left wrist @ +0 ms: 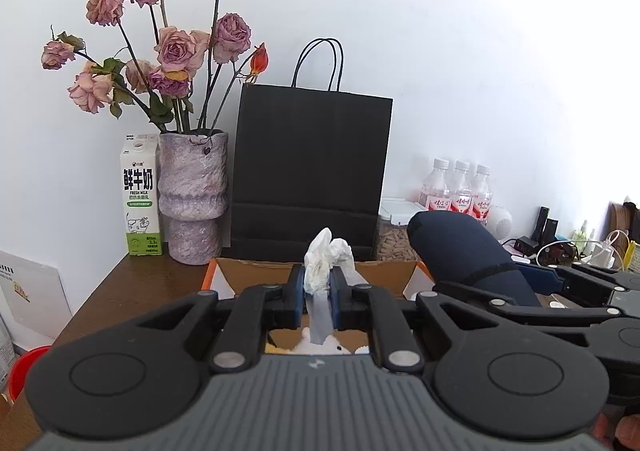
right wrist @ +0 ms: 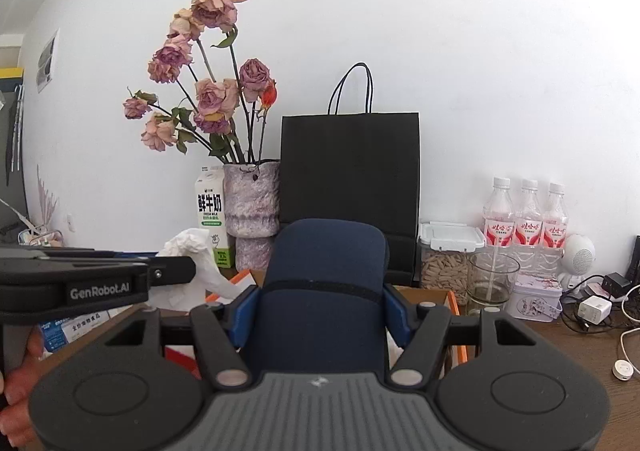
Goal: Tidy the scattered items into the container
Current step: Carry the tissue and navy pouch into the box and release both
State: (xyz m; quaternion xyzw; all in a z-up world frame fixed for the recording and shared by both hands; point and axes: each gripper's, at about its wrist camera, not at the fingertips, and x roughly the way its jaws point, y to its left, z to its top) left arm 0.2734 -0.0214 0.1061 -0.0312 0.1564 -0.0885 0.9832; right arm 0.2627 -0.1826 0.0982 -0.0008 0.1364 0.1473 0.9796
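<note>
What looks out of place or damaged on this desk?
Mostly the roses in the vase beside the milk carton: dried, drooping, petals browned. On the right, chargers and cables lie tangled. Nothing is spilled.

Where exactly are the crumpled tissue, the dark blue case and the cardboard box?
crumpled tissue (left wrist: 326, 255), left wrist view, its bunched top above the fingers.
dark blue case (right wrist: 326, 275), right wrist view, middle of its upper face.
cardboard box (left wrist: 256, 271), left wrist view, inside of its back wall.
</note>
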